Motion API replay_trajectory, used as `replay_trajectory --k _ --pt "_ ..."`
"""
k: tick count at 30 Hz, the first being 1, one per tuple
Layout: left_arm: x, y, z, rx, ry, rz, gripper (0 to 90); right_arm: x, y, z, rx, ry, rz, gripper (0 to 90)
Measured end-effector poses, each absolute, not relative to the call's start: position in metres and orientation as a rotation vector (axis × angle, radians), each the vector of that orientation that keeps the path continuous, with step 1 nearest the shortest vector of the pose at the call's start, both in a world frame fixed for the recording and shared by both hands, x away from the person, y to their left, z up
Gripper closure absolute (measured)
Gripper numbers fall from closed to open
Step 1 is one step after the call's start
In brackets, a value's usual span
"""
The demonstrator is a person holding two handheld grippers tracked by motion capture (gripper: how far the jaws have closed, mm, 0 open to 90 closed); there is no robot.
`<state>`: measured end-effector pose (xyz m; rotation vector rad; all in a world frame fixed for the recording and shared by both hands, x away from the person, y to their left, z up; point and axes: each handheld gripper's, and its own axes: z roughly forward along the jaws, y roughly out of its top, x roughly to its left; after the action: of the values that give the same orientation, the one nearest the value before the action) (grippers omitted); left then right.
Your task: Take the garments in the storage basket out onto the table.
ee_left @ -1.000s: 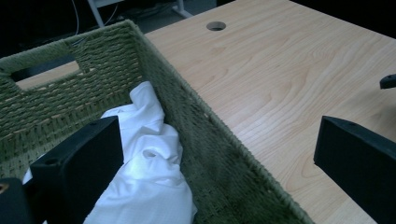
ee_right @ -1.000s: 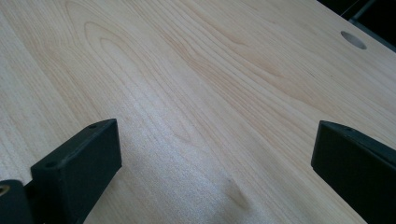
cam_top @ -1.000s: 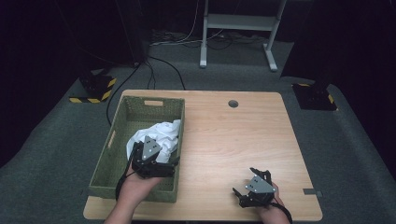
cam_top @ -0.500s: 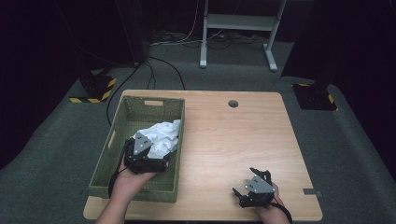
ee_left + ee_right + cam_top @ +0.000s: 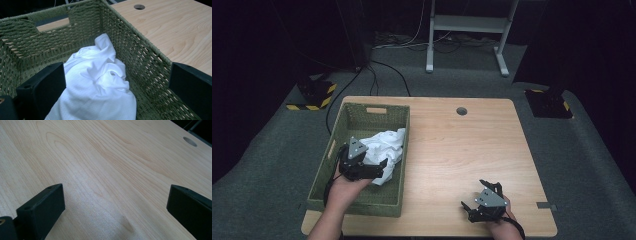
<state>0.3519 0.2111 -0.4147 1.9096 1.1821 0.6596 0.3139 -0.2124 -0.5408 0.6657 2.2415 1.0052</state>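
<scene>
Dark room, grey carpet, cables trailing toward a white metal stand (image 5: pixel 467 22) at the back; yellow-and-black striped blocks (image 5: pixel 314 95) on the floor to the left. Nearer, a pale wooden table (image 5: pixel 472 150) with a round cable hole (image 5: pixel 461 111) near its far edge.

On the table's left side, a green woven basket (image 5: pixel 362 112) with cut-out handles. Inside, a crumpled white garment (image 5: pixel 97 80) of fine perforated mesh, bunched against the basket's wall on the table side, roughly midway along its length.

Left gripper (image 5: pixel 382 167) down inside the basket, jaws spread wide, one jaw to each side of the cloth's near end as seen in the left gripper view; nothing clamped. Contact with the fabric impossible to confirm.

Right gripper (image 5: pixel 474 197) low over bare wood near the table's front edge, well apart from the basket, jaws likewise wide and empty.

Likely handling of the garment: light, soft, limp, with no fixed shape; apt to drape and unfurl on lifting, perhaps to snag on the woven wall. Not fragile. Best purchase probably a raised fold or ridge near the top of the heap, pinched through more than one layer, since thin mesh could slip out of a shallow bite.
</scene>
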Motion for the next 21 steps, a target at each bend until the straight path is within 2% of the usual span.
replay_trajectory --k 21 --pt "0.382 0.225 -0.435 1.927 1.284 0.649 1.2 0.313 -0.212 -0.541 0.657 2.243 1.009 1.4"
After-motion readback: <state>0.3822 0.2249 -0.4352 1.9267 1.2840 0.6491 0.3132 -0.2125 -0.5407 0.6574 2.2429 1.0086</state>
